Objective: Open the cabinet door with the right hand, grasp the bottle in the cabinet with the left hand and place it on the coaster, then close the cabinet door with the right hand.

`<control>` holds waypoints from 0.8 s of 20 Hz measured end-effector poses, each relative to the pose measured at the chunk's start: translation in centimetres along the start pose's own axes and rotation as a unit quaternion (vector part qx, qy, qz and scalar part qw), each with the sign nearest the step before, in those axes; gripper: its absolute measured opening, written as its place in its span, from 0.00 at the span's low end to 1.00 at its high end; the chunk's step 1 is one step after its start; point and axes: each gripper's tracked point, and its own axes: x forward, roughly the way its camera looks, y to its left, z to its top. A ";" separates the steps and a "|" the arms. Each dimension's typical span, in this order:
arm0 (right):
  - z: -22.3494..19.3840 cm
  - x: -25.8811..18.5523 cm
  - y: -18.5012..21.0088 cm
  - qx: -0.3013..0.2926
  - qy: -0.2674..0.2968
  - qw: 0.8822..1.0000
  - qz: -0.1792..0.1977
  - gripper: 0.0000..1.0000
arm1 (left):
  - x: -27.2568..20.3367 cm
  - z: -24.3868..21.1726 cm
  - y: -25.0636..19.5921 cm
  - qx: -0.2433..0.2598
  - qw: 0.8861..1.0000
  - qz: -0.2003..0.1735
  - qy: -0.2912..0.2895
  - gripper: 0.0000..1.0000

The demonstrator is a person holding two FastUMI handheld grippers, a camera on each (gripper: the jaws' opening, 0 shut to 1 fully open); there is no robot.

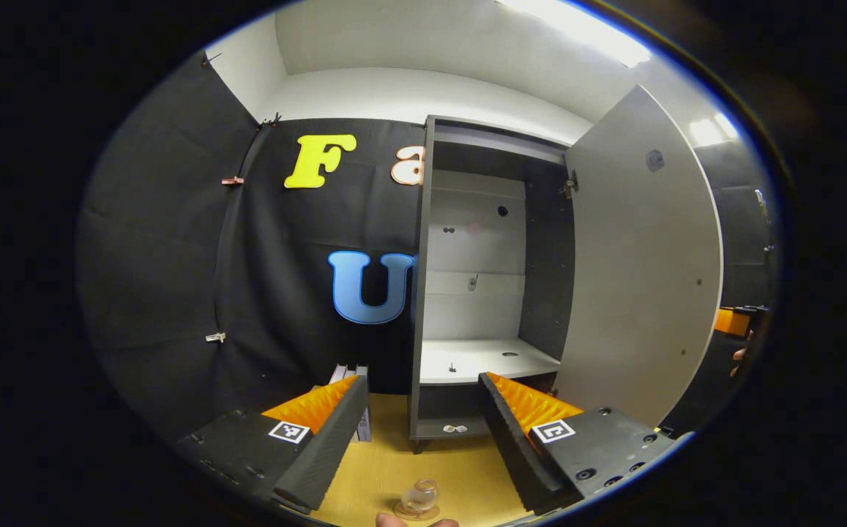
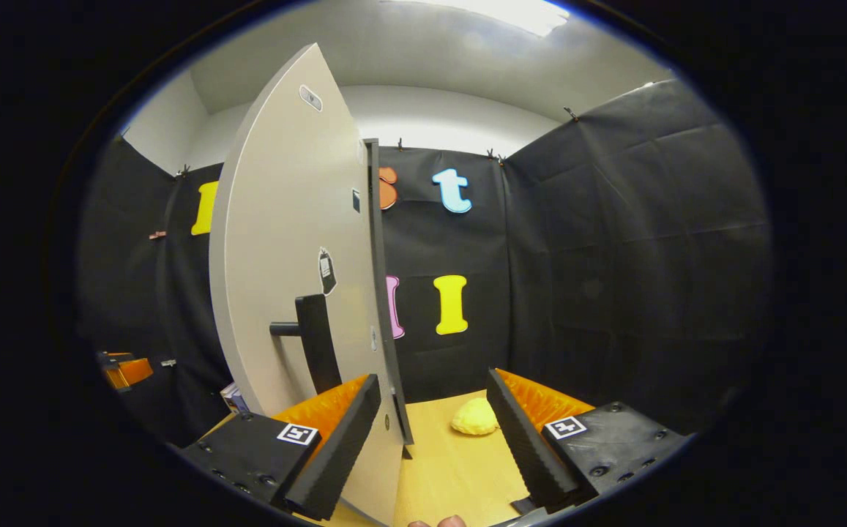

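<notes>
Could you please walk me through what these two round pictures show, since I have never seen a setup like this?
A person holds a hand-held gripper in each hand, and each one carries a wide-angle camera looking along its own two fingers.

In the left gripper view, the left hand-held gripper stands open and holds nothing. Ahead is the cabinet with its cabinet door swung open. Its shelf looks bare. Low between the fingers, a clear bottle appears to sit on a coaster on the wooden table.

In the right gripper view, the right hand-held gripper is also open. The edge of the same door runs between its fingers, with the dark door handle to the left. I cannot tell whether a finger touches the door. A yellow lump lies on the table beyond.
</notes>
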 end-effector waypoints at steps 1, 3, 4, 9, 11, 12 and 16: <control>-0.1 0.0 1.0 0.002 0.001 1.000 0.010 0.97 | 0.0 0.1 0.0 0.002 1.000 -0.001 -0.001 0.95; -0.5 0.3 3.6 0.005 0.004 0.999 0.039 0.97 | -0.3 0.1 -0.1 0.007 1.000 -0.002 -0.001 0.95; -0.9 0.3 5.0 0.005 0.009 0.999 0.054 0.96 | -0.3 0.1 -0.1 0.010 1.000 -0.001 -0.002 0.95; -1.7 1.2 10.7 0.002 0.019 0.994 0.110 0.97 | -0.8 0.3 -0.1 0.018 1.000 0.003 -0.005 0.95; -2.3 1.4 13.0 0.004 0.031 0.989 0.142 0.97 | -1.0 0.2 -0.1 0.019 1.000 0.007 -0.005 0.92; -2.6 1.2 14.0 0.006 0.036 0.987 0.157 0.97 | -1.0 0.3 0.0 0.019 1.000 0.009 -0.005 0.92; -2.9 1.0 14.7 0.008 0.040 0.985 0.170 0.98 | -1.1 0.7 0.0 0.024 1.000 0.013 -0.011 0.92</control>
